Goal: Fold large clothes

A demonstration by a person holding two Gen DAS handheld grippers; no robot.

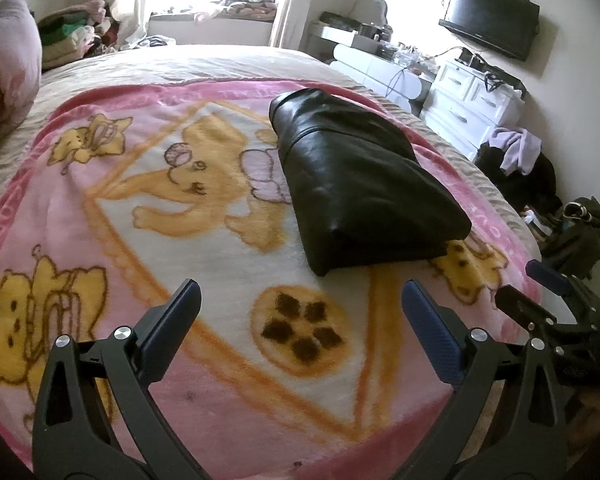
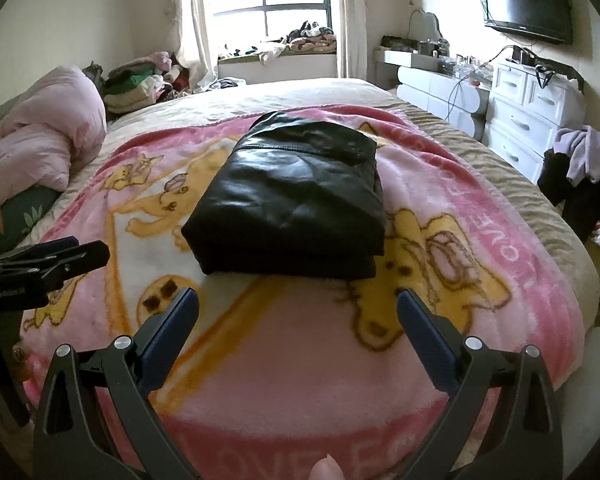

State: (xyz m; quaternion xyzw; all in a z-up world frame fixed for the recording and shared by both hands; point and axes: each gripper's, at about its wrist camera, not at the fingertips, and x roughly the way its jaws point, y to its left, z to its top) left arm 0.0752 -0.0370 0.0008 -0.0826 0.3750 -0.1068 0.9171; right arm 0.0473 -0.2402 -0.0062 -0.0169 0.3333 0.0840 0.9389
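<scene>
Black jacket [image 2: 296,196] glossy, leather-like; pink blanket [image 2: 300,360] fuzzy fleece.

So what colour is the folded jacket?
Glossy black jacket, clearest in the right wrist view.

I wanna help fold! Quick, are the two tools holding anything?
Left tool: open, holding nothing.
Right tool: open, holding nothing.

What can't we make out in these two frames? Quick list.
- Jacket: inner layers and underside hidden by its own top fold, both views.
- Blanket text: cut off by the bottom edge and right claw, right wrist view.
- Dresser clutter: too small, both views.
- Window: blown out, outside unreadable.
- Right claw in left wrist view: partly cut by the right edge.
- Left claw: open, empty.
</scene>
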